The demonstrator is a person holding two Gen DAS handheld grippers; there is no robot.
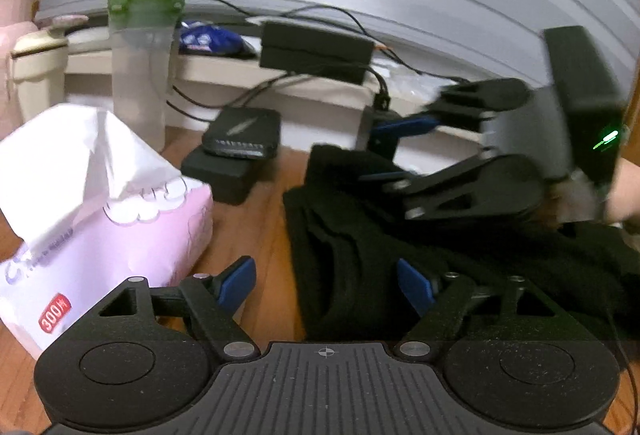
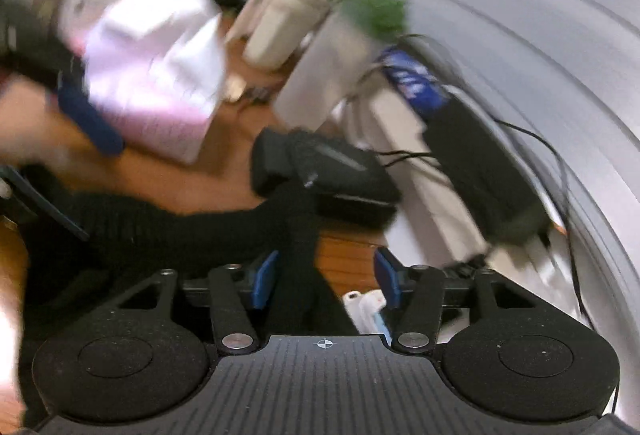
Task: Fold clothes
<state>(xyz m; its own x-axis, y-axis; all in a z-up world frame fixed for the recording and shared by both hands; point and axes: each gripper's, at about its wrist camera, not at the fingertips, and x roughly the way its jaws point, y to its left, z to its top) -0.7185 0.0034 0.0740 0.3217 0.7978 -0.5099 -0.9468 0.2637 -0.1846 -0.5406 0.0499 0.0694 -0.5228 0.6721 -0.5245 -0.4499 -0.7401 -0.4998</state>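
Leftmost, a pink tissue pack is sitting on the wooden table, with a green-lidded shaker bottle standing behind it; a black box is lying further right; the left gripper is hovering with jaws spread wide, empty, over the table's bare wood and the near edge of the black garment, which is lying crumpled on the table; the right gripper is reaching in with jaws wide, a strip of the garment passing between them, unclamped
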